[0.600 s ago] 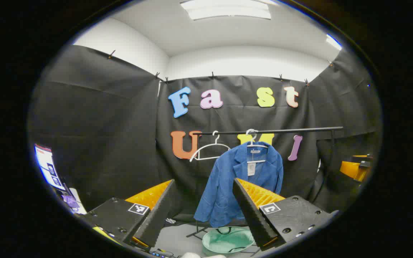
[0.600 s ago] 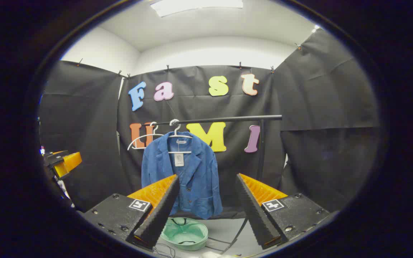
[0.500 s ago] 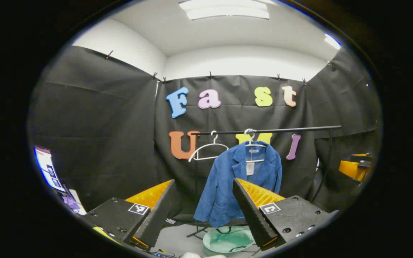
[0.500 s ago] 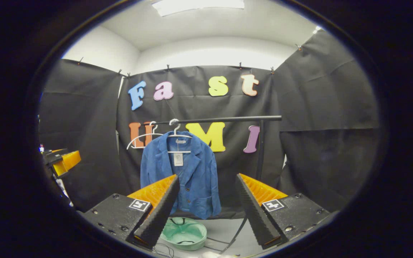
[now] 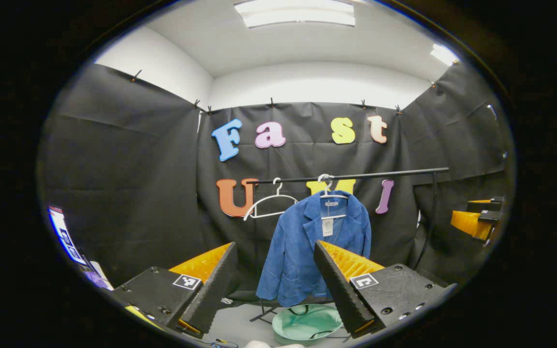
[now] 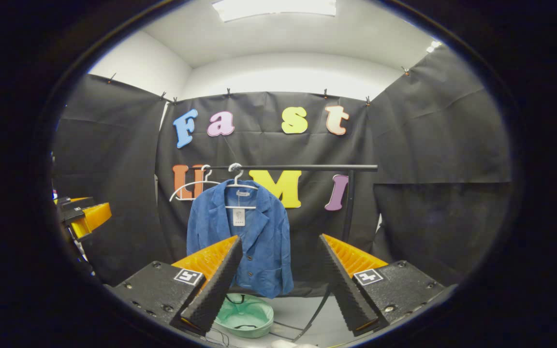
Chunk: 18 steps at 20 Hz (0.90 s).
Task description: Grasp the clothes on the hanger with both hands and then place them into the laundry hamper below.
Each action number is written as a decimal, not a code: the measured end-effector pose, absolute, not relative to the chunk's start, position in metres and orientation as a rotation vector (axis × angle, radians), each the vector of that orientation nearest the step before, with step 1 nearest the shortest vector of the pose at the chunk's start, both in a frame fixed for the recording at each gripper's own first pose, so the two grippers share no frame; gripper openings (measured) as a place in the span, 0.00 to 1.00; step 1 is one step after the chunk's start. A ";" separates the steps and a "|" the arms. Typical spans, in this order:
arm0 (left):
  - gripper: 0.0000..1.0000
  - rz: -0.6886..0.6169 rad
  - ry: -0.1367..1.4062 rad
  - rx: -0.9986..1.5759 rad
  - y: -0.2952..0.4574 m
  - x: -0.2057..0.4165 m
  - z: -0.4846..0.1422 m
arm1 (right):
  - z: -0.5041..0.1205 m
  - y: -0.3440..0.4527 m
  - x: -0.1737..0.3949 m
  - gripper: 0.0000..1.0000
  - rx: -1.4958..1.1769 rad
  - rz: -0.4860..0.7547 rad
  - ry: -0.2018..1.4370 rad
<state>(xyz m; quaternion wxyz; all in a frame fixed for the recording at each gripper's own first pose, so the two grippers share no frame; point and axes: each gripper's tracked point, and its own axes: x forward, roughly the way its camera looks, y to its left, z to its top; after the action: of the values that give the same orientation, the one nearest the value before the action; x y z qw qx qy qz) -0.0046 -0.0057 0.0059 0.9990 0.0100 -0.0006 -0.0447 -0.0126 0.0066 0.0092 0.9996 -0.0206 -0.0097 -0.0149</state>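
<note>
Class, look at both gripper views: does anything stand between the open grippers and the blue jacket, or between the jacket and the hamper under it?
Nothing visible does. The blue jacket hangs on the rail, with the green hamper on the floor just beneath its hem.

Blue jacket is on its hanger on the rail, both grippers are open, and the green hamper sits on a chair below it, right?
Not quite: in the left gripper view the green hamper sits on the floor under the blue jacket, not on a chair. The rest holds.
</note>
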 end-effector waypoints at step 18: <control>1.00 -0.064 -0.018 0.019 -0.056 0.090 -0.018 | -0.037 -0.002 0.108 0.99 -0.046 0.033 0.052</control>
<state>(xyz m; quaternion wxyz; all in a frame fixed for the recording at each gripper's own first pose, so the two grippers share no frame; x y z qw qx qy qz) 0.0904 -0.0563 -0.0177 0.9994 0.0095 -0.0089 -0.0322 0.1078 -0.0015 -0.0373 0.9993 -0.0229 0.0258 0.0163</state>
